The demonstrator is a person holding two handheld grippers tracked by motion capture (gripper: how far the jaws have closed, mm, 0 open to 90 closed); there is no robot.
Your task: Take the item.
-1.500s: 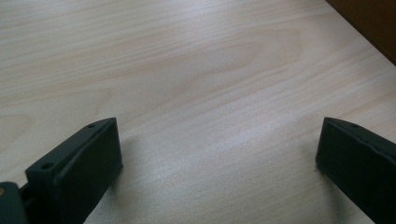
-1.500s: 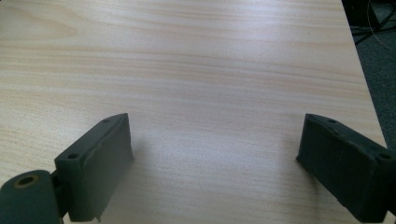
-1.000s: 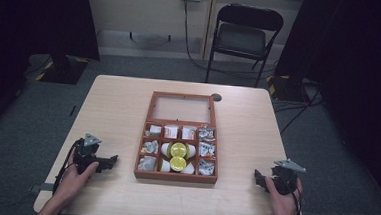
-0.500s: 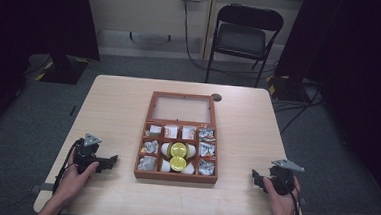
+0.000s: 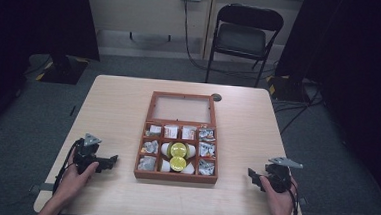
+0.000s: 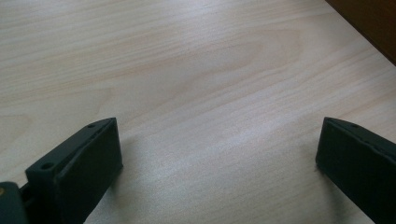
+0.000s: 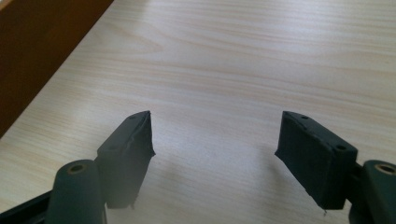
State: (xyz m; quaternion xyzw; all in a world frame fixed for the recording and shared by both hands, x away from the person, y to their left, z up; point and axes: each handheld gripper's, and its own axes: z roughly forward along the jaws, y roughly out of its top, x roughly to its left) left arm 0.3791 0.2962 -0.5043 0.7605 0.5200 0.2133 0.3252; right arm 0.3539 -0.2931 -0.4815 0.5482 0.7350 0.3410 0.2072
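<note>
Resting on a pale wooden table (image 5: 118,108), two hand-held grippers flank an open wooden box (image 5: 179,137) whose compartments hold small wrapped packets and two yellow-lidded pots (image 5: 178,156), the box's long axis running away from the person, its glazed lid (image 5: 182,108) lying flat at the far end. The left gripper (image 5: 109,161) sits to the box's left with its jaws spread wide over bare wood, nothing between them; its own view catches the box's brown wall (image 6: 369,23) at the upper right corner. The right gripper (image 5: 252,177) lies well to the box's right, jaws pointing toward it, the box's side (image 7: 42,51) showing at the left of its view. Its jaws have just been closing and now stand part-open with only tabletop between them. The left gripper looks the nearer of the two to the box's near corner. Against the earlier frames, box, contents and both hands sit where they were; only the right jaws' gap has narrowed
</note>
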